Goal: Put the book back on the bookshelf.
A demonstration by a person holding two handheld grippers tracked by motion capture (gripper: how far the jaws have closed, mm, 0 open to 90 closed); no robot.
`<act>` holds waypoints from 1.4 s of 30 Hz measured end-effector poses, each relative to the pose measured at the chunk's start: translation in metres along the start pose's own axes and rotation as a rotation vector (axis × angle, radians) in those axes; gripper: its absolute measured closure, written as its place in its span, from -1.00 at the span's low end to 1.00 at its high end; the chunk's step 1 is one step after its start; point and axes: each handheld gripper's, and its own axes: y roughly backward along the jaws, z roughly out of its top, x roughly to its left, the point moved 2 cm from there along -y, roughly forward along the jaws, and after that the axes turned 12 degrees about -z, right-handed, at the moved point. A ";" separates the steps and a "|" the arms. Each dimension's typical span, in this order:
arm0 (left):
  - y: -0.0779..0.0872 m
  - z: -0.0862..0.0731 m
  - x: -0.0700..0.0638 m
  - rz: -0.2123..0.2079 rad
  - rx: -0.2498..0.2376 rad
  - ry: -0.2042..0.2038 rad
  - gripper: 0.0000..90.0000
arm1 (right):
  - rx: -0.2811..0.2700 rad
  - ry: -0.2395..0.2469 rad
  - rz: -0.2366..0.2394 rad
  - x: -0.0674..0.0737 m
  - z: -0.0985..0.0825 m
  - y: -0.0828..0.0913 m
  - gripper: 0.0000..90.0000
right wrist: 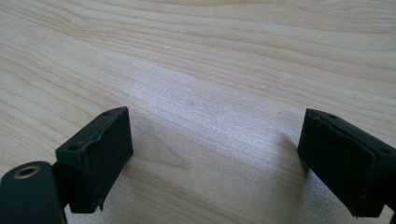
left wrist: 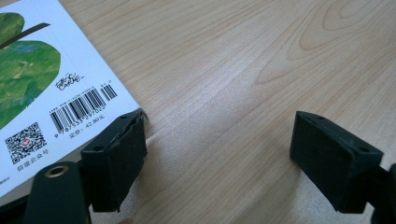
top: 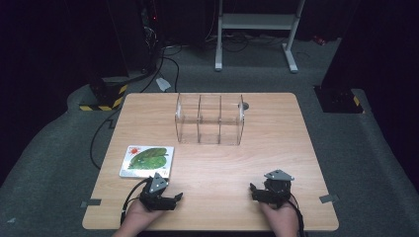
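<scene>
- Left tool [top: 174, 198] rests on the near-left part of the wooden worktop [top: 276, 148], held in the person's left hand [top: 140, 217]; its tip points toward the middle of the worktop.
- Left tool jaws stand wide apart with nothing between them; in the left gripper view [left wrist: 217, 154] bare wood shows in the gap.
- Picture book [top: 147, 161] lies flat on the worktop just beyond the left tool, at the left side. Cover is white with a large green leaf and a small red mark near its far-left corner.
- In the left gripper view the book [left wrist: 42, 88] shows its barcode and a QR code; its near corner lies just beside one jaw. Whether they touch cannot be told.
- Right tool [top: 253, 190] rests on the near-right part of the worktop in the person's right hand [top: 281, 217], well apart from the book.
- Right tool jaws are also spread wide and hold nothing; the right gripper view [right wrist: 215, 158] shows plain wood between them.
- Clear plastic organiser [top: 210, 119] with 3 compartments stands upright on the far middle of the worktop, well apart from both tools.
- A small round grey fitting [top: 244, 105] sits on the worktop just behind the organiser's right end.
</scene>
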 end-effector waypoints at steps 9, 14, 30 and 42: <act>0.000 0.000 0.000 -0.002 0.000 0.000 -0.59 | 0.000 0.000 -0.001 0.000 0.000 0.000 -0.78; 0.001 0.000 0.000 -0.005 0.003 0.002 -0.59 | 0.000 -0.001 -0.001 0.000 0.000 0.000 -0.78; 0.026 0.014 0.006 0.031 -0.092 0.054 -0.64 | 0.000 -0.002 -0.001 0.000 0.000 0.000 -0.78; 0.036 0.009 0.043 0.140 -0.113 0.119 -0.63 | 0.000 -0.002 -0.001 0.000 0.000 0.000 -0.78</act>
